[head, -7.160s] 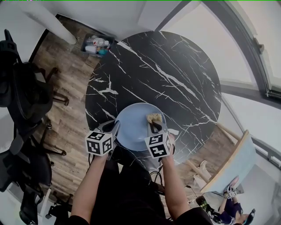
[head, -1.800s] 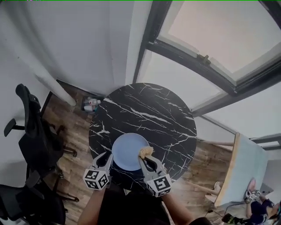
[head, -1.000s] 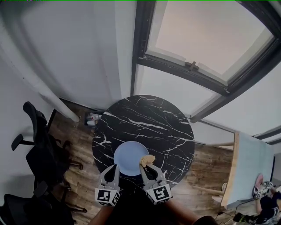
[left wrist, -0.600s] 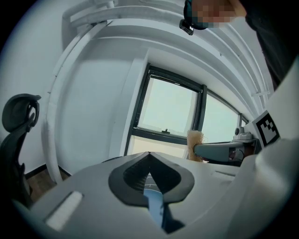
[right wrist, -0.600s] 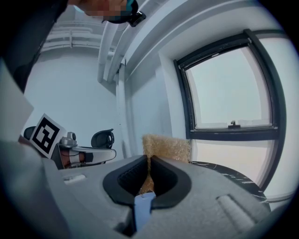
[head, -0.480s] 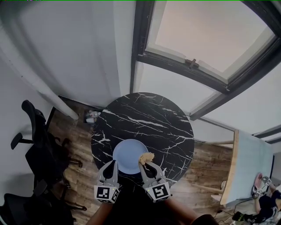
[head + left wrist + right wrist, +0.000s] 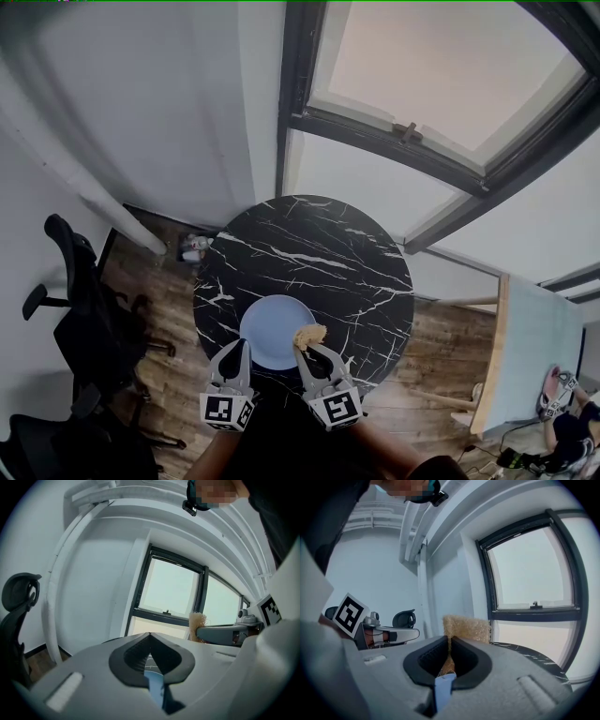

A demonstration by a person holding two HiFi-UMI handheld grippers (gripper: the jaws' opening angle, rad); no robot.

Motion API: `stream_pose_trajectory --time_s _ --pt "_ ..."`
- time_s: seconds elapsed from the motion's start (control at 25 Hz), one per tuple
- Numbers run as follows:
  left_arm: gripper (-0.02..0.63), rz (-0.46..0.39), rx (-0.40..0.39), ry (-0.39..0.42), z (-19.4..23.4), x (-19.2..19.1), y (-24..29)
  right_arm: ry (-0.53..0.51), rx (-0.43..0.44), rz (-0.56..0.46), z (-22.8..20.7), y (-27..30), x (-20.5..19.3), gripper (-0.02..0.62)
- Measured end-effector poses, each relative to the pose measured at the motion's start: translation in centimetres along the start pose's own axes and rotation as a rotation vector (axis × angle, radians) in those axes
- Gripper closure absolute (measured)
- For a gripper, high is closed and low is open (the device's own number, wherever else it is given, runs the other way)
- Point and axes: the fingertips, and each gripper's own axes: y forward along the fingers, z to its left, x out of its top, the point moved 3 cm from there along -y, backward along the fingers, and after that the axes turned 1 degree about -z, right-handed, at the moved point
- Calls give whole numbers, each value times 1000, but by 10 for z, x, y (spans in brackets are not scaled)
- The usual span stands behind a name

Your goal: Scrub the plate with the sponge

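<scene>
Since the earliest picture the sponge (image 7: 310,335) had come off the plate's inner face and stood at its right rim, and over the last half second neither gripper had shifted. The right gripper (image 7: 307,346) was clenched on the sponge, which stuck up past its jaws. The left gripper (image 7: 236,347) was clamped fully together with nothing visible between its jaws, just beside the plate's near-left rim. The blue plate (image 7: 270,326) lay at the near edge of the round black table (image 7: 323,248) and held nothing — no suds or food showed. I judged the scrubbing paused or finished; whether the plate was clean I could not tell. A small box (image 7: 192,248) sat on the floor beyond the table, its contents too small to make out.
</scene>
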Motion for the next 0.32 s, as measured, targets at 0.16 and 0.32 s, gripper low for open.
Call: stream_pose_trajectory --time_s 0.16,0.32 --pt "606 1 -4 0 0 -4 -2 -2 5 -3 3 0 -1 575" --pt "606 2 -5 -4 0 -6 -3 -16 5 15 4 -1 -3 575"
